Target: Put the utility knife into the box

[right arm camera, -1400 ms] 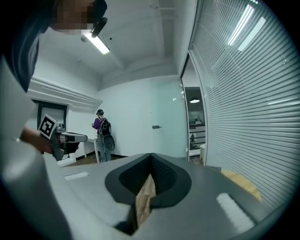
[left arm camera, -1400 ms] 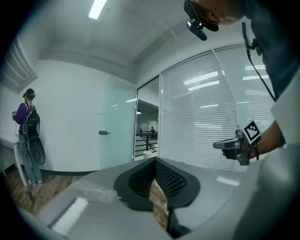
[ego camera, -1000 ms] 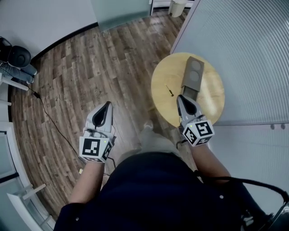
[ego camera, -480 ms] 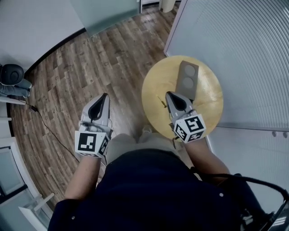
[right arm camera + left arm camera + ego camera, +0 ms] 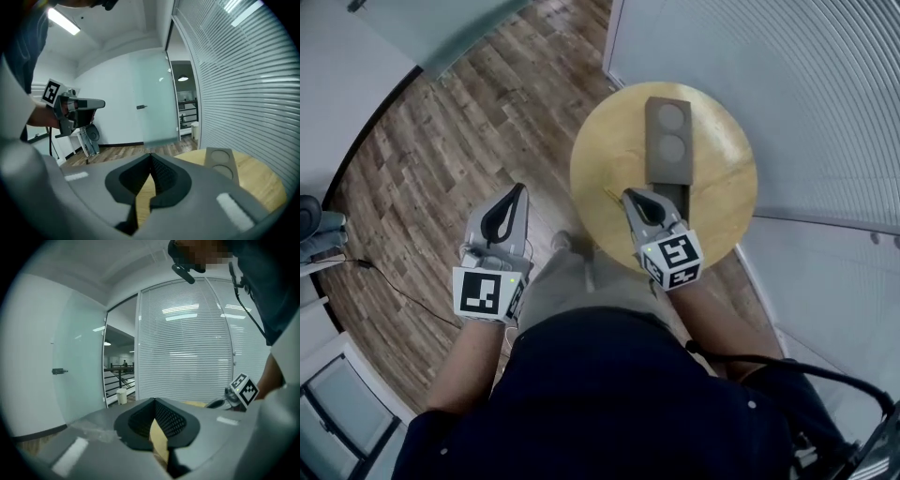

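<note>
A long grey-brown box [image 5: 668, 141] with two round recesses lies on the round wooden table [image 5: 722, 197]; it also shows in the right gripper view as the box [image 5: 219, 167]. A small thin dark item [image 5: 612, 195], seemingly the utility knife, lies on the table left of the box's near end. My right gripper [image 5: 630, 195] is shut and empty, its tip just right of that item. In its own view the right gripper [image 5: 150, 155] hides the item. My left gripper [image 5: 520, 189] hangs shut over the floor, left of the table; the left gripper [image 5: 153, 400] holds nothing.
A slatted glass wall [image 5: 787, 84] curves round the table's far and right sides. Wood floor [image 5: 441, 159] lies to the left, with a cable [image 5: 403, 291] on it. A frosted glass door [image 5: 154, 112] stands beyond. The person's body fills the near part of the head view.
The right gripper has drawn off the near end of the box, leftward toward the small dark item. The head view has swung, so the table sits more centred. Both grippers stay shut.
</note>
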Demonstrator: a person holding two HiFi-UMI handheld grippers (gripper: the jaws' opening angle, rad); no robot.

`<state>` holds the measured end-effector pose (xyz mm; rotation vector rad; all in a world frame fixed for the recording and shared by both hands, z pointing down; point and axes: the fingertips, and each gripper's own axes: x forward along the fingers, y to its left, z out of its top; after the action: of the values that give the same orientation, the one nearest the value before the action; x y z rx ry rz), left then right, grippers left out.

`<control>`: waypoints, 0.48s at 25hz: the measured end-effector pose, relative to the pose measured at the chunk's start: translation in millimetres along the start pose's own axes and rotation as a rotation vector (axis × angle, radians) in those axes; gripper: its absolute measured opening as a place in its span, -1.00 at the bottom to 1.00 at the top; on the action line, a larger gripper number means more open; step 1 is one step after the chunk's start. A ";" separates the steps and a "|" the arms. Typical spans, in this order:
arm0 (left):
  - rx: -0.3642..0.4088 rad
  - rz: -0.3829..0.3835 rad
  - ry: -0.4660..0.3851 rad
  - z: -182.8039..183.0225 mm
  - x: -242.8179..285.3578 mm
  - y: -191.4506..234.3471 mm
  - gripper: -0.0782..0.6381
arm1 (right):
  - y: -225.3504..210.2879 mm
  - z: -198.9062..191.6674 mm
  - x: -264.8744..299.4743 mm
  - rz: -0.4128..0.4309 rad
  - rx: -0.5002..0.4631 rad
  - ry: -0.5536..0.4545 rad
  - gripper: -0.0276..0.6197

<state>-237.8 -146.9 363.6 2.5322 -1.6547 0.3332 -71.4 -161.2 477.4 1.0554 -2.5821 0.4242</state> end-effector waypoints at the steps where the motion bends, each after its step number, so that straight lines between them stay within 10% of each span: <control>1: 0.002 -0.020 0.015 -8.9 10.5 0.5 -0.77 | -4.1 -8.5 2.6 -0.019 0.018 0.011 -0.89; 12: -0.011 -0.190 0.141 -91.3 88.6 -16.3 -0.77 | -34.3 -112.2 45.6 -0.111 0.087 0.207 -0.55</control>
<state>-200.4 -201.0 473.7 2.5655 -1.3517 0.4709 -57.7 -169.6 602.2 1.1150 -2.3304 0.5891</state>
